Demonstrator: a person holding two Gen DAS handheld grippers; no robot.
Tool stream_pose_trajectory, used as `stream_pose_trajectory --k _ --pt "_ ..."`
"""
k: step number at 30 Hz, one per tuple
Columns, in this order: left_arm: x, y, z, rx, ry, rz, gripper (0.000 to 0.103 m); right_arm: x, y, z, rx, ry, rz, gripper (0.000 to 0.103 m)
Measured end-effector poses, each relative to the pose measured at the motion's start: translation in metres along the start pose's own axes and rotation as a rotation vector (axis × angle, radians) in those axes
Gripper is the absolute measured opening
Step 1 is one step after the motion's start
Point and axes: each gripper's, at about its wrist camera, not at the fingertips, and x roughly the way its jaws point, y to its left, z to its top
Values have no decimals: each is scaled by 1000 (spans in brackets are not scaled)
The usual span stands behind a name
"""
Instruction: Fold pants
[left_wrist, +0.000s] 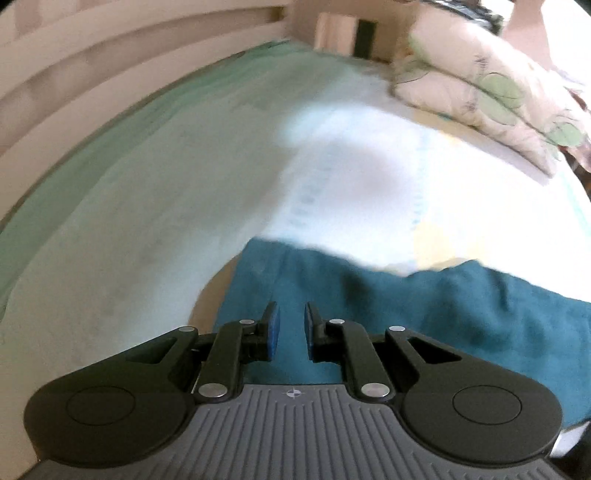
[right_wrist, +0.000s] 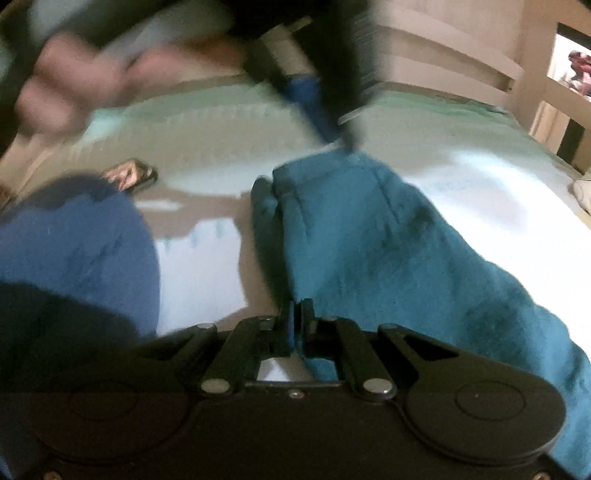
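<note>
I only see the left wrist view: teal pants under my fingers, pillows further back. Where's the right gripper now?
Observer: The right gripper is shut at the near edge of the teal pants. I cannot tell if it pinches cloth.
Operator: Anything else lying on the bed near the pants?
Observer: A small dark shiny object lies on the sheet, left of the pants and apart from them.
Operator: Is the person in the way?
Observer: A leg in blue trousers shows at the near left, with bare sheet between it and the pants.
</note>
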Motion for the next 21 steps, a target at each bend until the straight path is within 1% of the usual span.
stream_pose_trajectory --k 2,4,6,7,8,10,14,17,20,21 --pt "16 -13 5 22 44 -38 14 6 -3 -5 32 13 -1 8" --pt "32 -23 8 17 80 -74 14 6 -12 -7 93 7 4 9" --pt "51 -37 9 29 130 -112 14 1 -27 -8 170 3 20 18" --pt "58 -44 11 34 144 -118 14 -6 -36 -11 217 -2 26 18" --pt "60 -49 8 42 147 -126 14 -15 -46 -16 259 -10 28 18" --pt "67 -62 13 60 149 -149 14 -30 -63 -26 320 -16 23 18" --pt "72 -83 13 85 148 -184 14 -63 -102 -50 415 -19 -45 18" --pt "84 -90 9 70 181 -193 14 -82 -130 -61 451 -34 -123 19" --pt "99 -87 -5 37 261 -188 14 -88 -164 -64 474 -49 -207 20" --pt "105 -85 -13 30 300 -185 14 -88 -176 -64 485 -57 -226 22"
